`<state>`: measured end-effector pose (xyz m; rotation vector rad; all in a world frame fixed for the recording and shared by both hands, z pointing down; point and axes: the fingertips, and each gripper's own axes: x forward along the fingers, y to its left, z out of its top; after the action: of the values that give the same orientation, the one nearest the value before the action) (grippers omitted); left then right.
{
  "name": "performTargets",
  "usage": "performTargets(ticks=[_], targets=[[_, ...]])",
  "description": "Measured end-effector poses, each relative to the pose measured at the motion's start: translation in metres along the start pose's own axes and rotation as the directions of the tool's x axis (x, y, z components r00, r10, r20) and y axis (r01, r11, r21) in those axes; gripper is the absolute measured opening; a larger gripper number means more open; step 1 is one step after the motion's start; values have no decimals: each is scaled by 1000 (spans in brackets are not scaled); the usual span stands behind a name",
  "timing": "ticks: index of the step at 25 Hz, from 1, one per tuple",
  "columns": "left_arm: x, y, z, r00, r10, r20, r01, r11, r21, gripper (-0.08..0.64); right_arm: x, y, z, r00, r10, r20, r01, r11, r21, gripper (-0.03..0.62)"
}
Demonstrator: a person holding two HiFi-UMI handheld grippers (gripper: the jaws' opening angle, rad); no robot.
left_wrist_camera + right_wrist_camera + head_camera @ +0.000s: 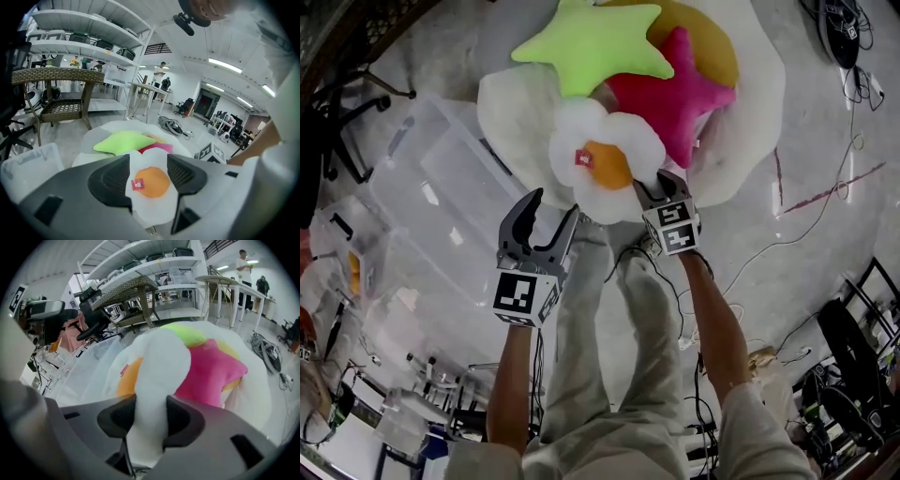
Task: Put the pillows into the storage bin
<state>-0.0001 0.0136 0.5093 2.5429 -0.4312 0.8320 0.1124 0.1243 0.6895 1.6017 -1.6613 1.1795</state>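
1. Progress is standing at the very start. The clear storage bin [422, 202] is sitting on the floor [825, 141] and appearing empty, with no pillow inside it.
2. Four pillows are lying in a heap just beside the bin: a small fried-egg pillow [609, 164], a green star pillow [591, 42], a pink star pillow [680, 94] and a large egg pillow [750, 112] underneath them.
3. The right tongs [654, 190] are clamping a fold of the fried-egg pillow's white rim, squeezing it narrow between the pads.
4. The left tongs [553, 208] are standing wide. The pillow's near edge is showing between the jaws, but they are not pinching it.
5. The fried-egg pillow is looking soft and puffy, with a lobed white border, an orange yolk and a small red tag beside the yolk. It is lying at the near side of the heap, against the pink star pillow.
6. By my judgement, everything is remaining: this pillow is needing to go across into the bin, and then the other three.
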Motion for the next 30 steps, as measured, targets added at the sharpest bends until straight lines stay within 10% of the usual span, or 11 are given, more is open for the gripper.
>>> performTargets(ticks=[17,30], targets=[[-93,46,7,974,201,105,-188,974,-125,233,-120,90,142,962,79,260,3,954,-299,150],[-227,161,-41,855,500,140,-443,843,-304,233,-42,299,237,890,403,215,-238,811,-534,152]])
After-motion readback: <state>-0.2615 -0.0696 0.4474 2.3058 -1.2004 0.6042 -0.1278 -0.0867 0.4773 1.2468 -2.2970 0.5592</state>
